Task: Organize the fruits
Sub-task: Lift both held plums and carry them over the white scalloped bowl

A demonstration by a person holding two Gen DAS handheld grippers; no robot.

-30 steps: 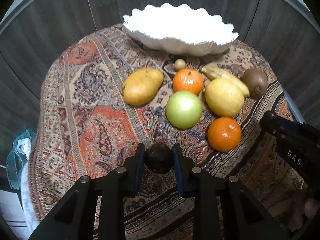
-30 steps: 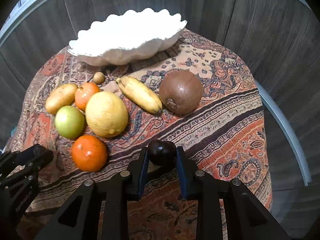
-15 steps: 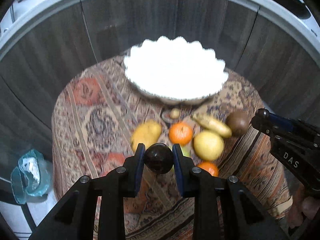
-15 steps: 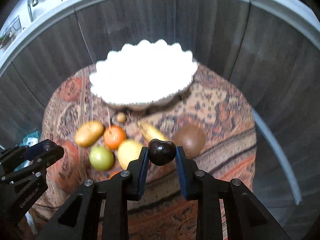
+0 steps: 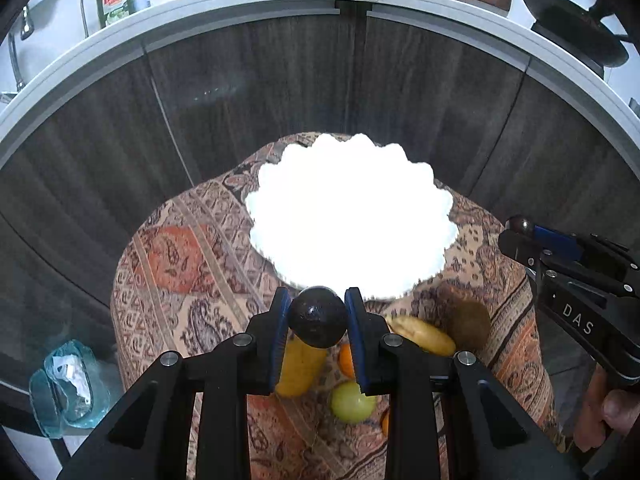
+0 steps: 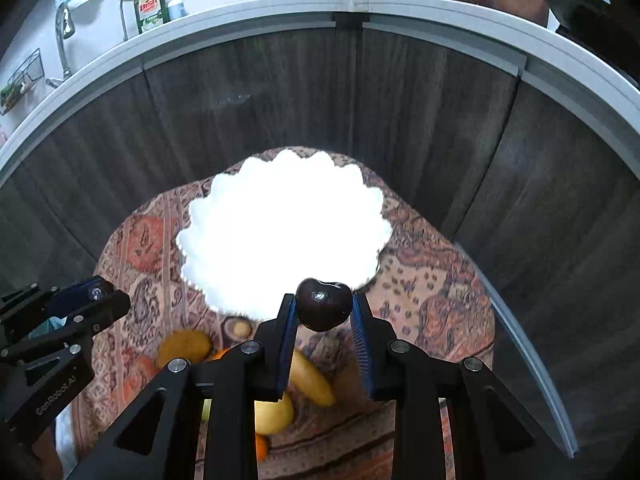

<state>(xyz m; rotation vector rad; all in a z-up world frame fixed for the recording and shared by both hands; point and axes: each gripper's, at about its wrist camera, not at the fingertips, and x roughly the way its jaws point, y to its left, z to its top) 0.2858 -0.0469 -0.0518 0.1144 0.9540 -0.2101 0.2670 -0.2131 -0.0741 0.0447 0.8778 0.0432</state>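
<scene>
My left gripper (image 5: 317,322) is shut on a dark round plum (image 5: 317,317), held high above the table. My right gripper (image 6: 323,316) is shut on a second dark plum (image 6: 323,309). The white scalloped bowl (image 5: 352,220) (image 6: 284,228) stands at the far side of the patterned cloth, ahead of and below both plums. On the cloth under the grippers lie a banana (image 5: 424,338) (image 6: 312,380), a brown kiwi-like fruit (image 5: 468,322), a green apple (image 5: 352,402), a mango (image 5: 298,368), oranges (image 5: 346,360) and a yellow lemon (image 6: 274,416). Each gripper shows at the side of the other's view.
The small round table with the patterned cloth (image 5: 180,264) stands against dark wood cabinet fronts (image 5: 240,88) under a white counter edge. A green dish-soap bottle (image 6: 151,8) and a tap sit on the counter. A blue bag (image 5: 66,390) lies on the floor at left.
Both grippers have risen well above the table with their plums still clamped. The fruit and bowl now look smaller and lower, and the counter has come into view.
</scene>
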